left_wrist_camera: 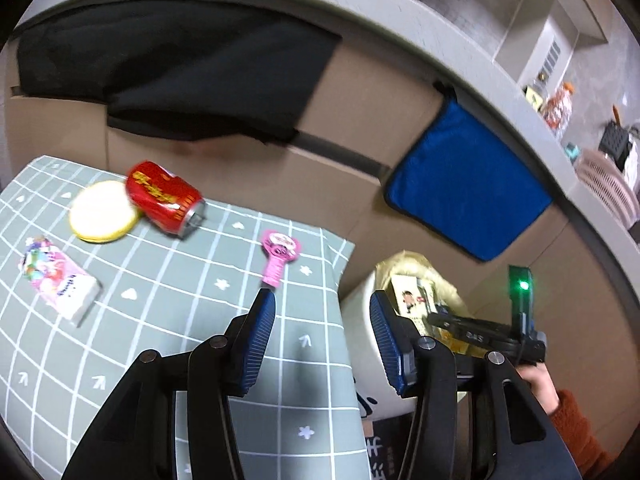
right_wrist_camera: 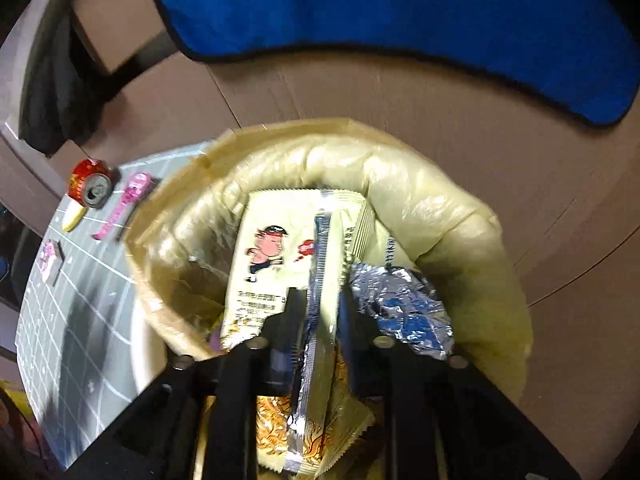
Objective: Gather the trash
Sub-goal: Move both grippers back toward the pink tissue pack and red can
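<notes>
My left gripper (left_wrist_camera: pixel 322 304) is open and empty over the right edge of a grey-green checked tablecloth (left_wrist_camera: pixel 180 320). On the cloth lie a dented red can (left_wrist_camera: pixel 164 200), a round yellow pad (left_wrist_camera: pixel 102 212), a pink tissue pack (left_wrist_camera: pixel 58 280) and a pink toy (left_wrist_camera: pixel 278 254). Beside the table stands a white bin (left_wrist_camera: pixel 360 320) lined with a yellowish bag (right_wrist_camera: pixel 440 208). My right gripper (right_wrist_camera: pixel 320 304) points down into the bin. A pale snack wrapper (right_wrist_camera: pixel 264 248) lies between its parted fingers, and the pads are not pressing it. A crumpled foil ball (right_wrist_camera: pixel 404 308) rests beside the wrapper.
Cardboard boxes (left_wrist_camera: pixel 352 120) stand behind the table and bin, with a black cloth (left_wrist_camera: pixel 180 64) and a blue cloth (left_wrist_camera: pixel 468 188) draped over them. A hand in an orange sleeve (left_wrist_camera: pixel 576 420) holds the right gripper. A white shelf (left_wrist_camera: pixel 400 8) runs above.
</notes>
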A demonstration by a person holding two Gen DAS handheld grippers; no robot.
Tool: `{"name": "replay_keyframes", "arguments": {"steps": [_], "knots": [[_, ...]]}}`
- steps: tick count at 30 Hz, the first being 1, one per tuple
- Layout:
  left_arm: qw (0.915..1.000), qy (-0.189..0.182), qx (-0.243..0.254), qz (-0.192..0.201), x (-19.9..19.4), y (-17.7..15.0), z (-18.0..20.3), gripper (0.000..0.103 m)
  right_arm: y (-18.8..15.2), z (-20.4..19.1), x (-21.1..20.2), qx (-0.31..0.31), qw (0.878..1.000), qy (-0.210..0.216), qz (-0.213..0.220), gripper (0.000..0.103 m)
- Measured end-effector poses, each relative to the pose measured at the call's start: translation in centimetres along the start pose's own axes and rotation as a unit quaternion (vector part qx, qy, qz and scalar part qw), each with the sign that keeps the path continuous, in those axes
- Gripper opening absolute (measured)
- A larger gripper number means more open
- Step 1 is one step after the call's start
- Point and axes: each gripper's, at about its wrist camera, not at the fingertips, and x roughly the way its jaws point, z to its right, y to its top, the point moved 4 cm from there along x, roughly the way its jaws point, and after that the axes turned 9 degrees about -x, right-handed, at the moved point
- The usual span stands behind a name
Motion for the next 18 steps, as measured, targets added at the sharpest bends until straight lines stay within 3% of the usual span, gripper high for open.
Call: {"name": "replay_keyframes", "arguments": {"steps": [9, 18], "knots": [[0.9976, 0.003, -0.010, 0.069, -6.4, 1.9, -2.2, 0.050, 1.5, -2.2, -6.9, -0.018, 0.997, -0.030, 0.070, 0.029], [0.9834, 0.032, -0.021, 0.178, -16.5, 6.7, -5.9, 0.050, 6.6, -11.8, -16.1, -0.073, 0.977, 0.029, 0.196, 0.029]]}}
